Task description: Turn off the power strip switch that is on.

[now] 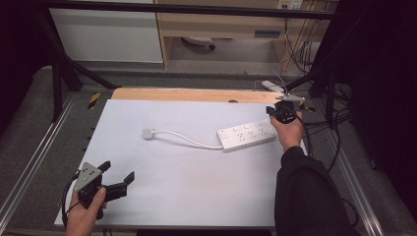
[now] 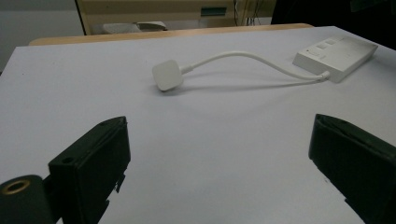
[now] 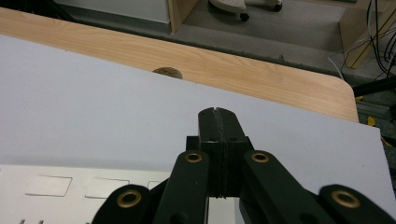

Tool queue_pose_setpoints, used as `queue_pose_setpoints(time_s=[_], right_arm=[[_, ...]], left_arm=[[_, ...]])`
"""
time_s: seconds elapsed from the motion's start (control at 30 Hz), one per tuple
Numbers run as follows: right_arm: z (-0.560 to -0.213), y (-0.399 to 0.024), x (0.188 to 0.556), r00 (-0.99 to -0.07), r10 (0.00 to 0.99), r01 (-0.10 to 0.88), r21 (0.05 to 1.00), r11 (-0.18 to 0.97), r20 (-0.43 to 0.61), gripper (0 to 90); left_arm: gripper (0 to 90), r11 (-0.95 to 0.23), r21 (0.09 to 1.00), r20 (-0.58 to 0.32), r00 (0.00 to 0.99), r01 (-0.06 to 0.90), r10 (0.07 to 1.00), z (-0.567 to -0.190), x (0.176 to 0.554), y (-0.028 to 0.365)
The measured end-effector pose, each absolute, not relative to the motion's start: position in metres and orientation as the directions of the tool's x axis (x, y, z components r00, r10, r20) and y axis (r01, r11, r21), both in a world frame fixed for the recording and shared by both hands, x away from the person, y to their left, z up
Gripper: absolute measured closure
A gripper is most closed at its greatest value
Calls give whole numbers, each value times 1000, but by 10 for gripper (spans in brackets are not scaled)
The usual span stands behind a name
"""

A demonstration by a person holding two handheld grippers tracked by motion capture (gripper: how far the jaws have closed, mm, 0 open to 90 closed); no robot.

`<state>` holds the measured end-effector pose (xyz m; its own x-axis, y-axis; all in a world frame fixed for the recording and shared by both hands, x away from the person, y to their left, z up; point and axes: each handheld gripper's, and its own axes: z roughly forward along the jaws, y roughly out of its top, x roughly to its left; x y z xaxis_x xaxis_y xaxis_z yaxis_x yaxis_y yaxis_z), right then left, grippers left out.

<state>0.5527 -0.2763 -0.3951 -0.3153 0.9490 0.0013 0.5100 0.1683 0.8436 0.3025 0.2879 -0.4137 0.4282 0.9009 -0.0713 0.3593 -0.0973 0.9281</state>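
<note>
Lying mid-counter [image 1: 172, 196], the power strip [image 1: 247, 134] looked rigid and light, its cord [image 1: 189, 140] limp; best held across its narrow body; the left claw [image 1: 118, 175] was released, the right claw [image 3: 218, 122] clenched on nothing beside it.

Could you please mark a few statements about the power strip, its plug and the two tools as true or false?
1. The left tool is open with nothing between its jaws. True.
2. The right tool is wide open. False: its jaws are pressed together, holding nothing.
3. The power strip lies on the white sheet, its cable running to the plug. True.
4. The plug is inserted in one of the strip's sockets. False: it lies loose on the sheet, apart from the strip.
5. The left tool is touching the plug. False: it is held well short of it.
</note>
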Motion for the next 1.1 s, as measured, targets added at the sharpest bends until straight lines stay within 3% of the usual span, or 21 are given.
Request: queue_pose_setpoints(time_s=[1.1], right_arm=[[-424,-275,552,-298,954,562,813,150,30,900]], left_arm=[[53,-109,930,-59,434,352,899,-413,303,287]])
